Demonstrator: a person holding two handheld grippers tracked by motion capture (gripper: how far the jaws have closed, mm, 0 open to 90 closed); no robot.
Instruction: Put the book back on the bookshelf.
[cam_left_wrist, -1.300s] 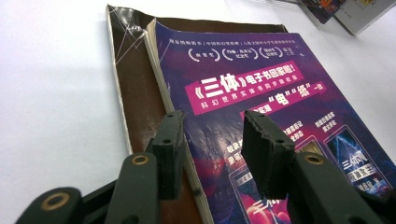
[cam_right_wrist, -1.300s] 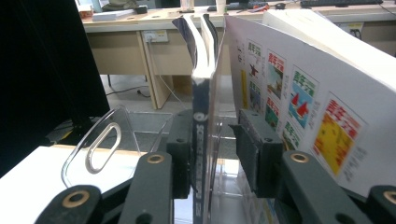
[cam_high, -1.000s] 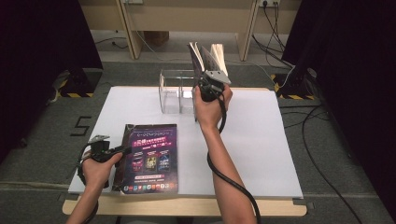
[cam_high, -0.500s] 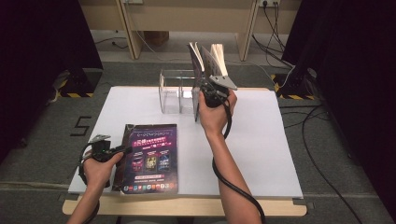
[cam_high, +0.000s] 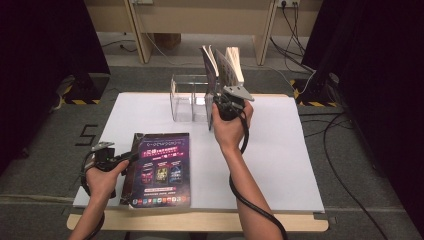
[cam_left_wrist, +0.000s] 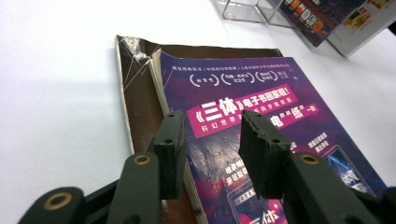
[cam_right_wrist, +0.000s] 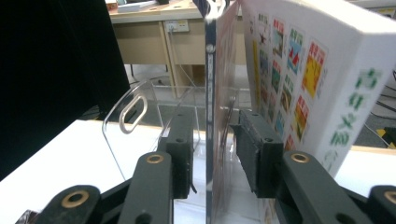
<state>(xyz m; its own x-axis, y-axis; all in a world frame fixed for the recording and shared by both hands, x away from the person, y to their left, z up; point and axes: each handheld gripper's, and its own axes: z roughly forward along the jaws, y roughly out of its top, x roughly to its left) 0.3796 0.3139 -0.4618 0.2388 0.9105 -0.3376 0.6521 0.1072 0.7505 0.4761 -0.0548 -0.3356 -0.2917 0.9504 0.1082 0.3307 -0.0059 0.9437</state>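
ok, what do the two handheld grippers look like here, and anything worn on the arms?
Both are black. The left gripper and right gripper each have two blocky jaws with brass-coloured rivets. The right one carries a grey three-cornered plate and trails a black cable. Forearms bare, no sleeves.

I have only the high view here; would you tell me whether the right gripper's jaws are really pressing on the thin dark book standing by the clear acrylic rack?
Observer: Not as far as I can see. In the right gripper view, the thin dark book stands between the jaws of the right gripper, with a gap at each pad.
Operator: Thank you. What stands next to it?
Observer: A thick white book, with rows of small colourful pictures on its cover.
Operator: And the left gripper?
Observer: The left gripper has its jaws apart above the spine-side edge of the flat purple magazine, whose far corner is creased.
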